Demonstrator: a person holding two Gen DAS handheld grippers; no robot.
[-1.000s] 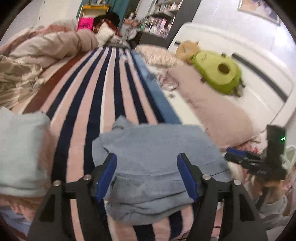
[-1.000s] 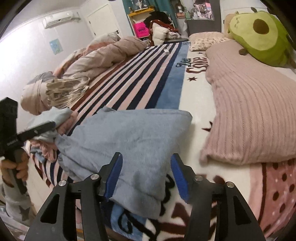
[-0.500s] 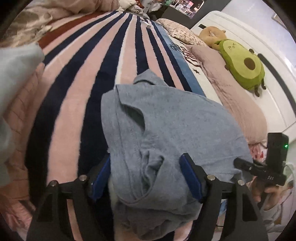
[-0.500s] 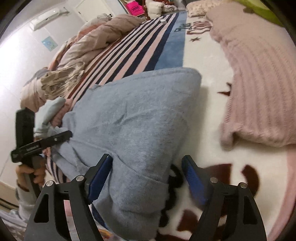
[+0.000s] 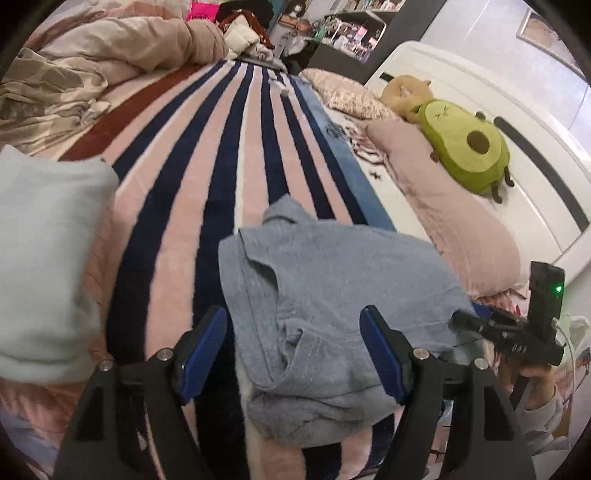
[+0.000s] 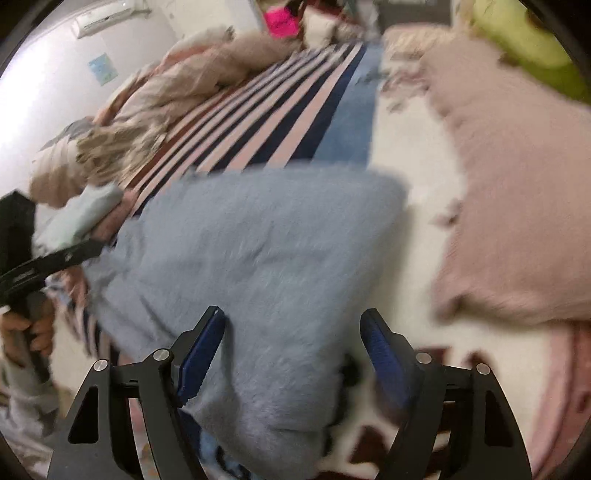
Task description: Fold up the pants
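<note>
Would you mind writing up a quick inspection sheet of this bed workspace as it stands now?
Surface: striped blanket covering the bed, pink and navy bands.
Job's things: grey pants lying bundled at the near edge, partly folded.
Clutter: pale green garment beside them; avocado plush on pink pillow; rumpled duvet at the far side.
Grippers: left gripper open, jaws straddling the pants' near edge; right gripper open over the pants, its jaws recently widened; picture blurred.
Cables: white cable beside the right handle.
Surroundings: bookshelf, white headboard, wall air conditioner.
</note>
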